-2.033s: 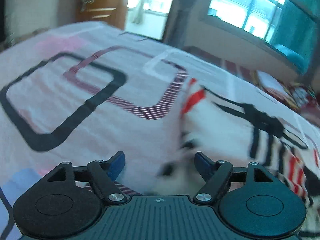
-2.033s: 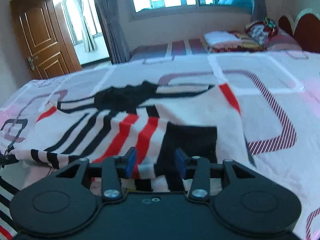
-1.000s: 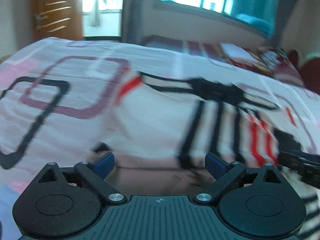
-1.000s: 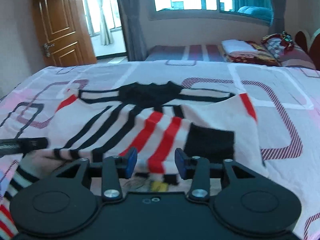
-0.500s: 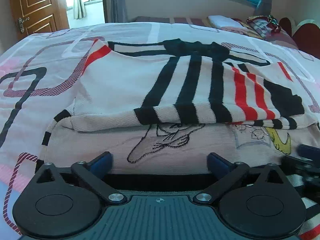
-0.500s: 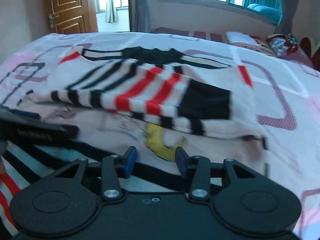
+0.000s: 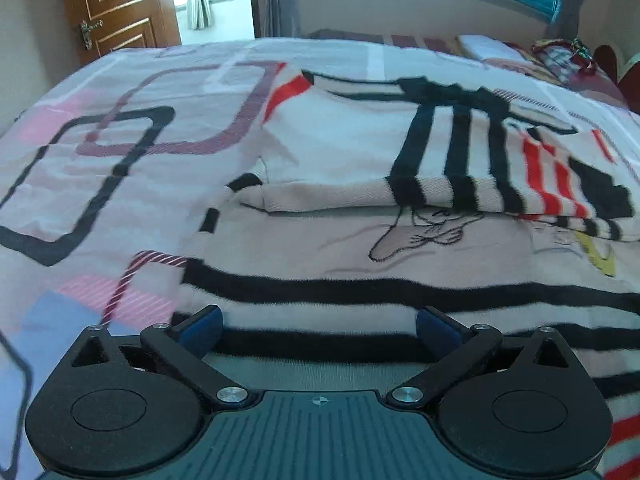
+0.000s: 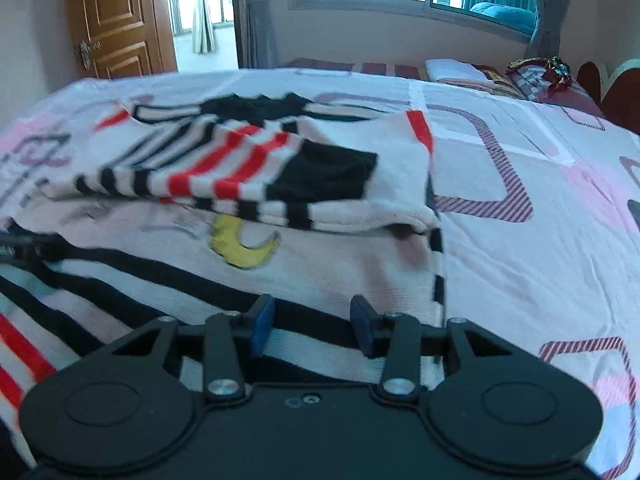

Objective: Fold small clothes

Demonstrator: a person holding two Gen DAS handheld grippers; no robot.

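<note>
Item: striped knit sweater [image 7: 400,248], on the bedspread [image 7: 120,168] ahead of my grippers, sleeves folded across. My left gripper [image 7: 318,326] gapes wide; my right gripper [image 8: 312,326] stands partly apart, empty. Step: bottom fold. Next, I judge: pinch hem, carry forward.

One striped sweater [image 7: 420,248], one bedspread [image 7: 120,168], one door [image 7: 116,4].

sweater's [image 7: 360,248] near hem under fingers [image 7: 200,326]

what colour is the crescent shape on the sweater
Yellow crescent, clearest in the right wrist view.
</note>
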